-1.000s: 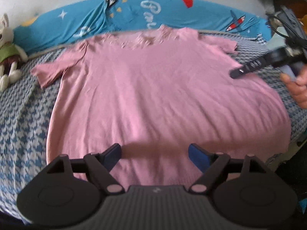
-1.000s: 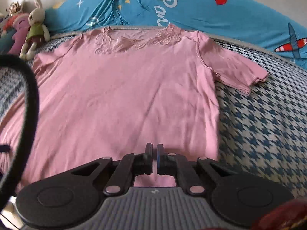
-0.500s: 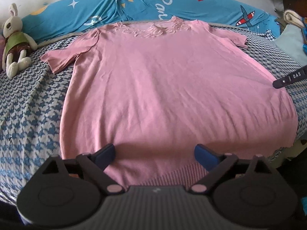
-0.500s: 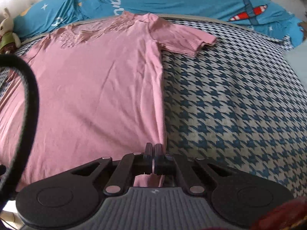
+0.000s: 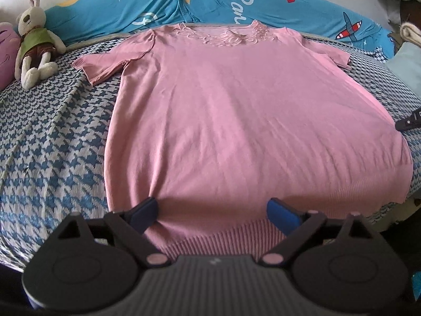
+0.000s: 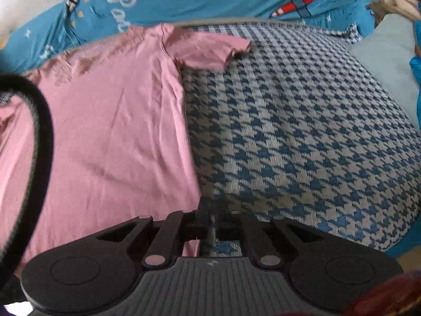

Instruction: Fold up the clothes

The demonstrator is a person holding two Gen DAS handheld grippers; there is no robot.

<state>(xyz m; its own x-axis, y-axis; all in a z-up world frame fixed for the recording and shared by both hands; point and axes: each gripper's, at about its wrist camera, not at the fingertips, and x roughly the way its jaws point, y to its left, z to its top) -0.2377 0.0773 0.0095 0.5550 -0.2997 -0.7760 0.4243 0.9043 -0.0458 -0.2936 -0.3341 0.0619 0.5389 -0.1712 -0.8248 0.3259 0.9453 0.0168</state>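
I count one pink shirt spread flat on the bed, and it has two short sleeves, one on each side of the shirt's lace collar. Under the shirt lies one houndstooth blanket. Beyond the shirt's collar runs one long blue cushion with cartoon prints. To the left of the shirt I see one stuffed rabbit, and beside it one purple plush toy, only partly in view. I hold two grippers: my left gripper and my right gripper.
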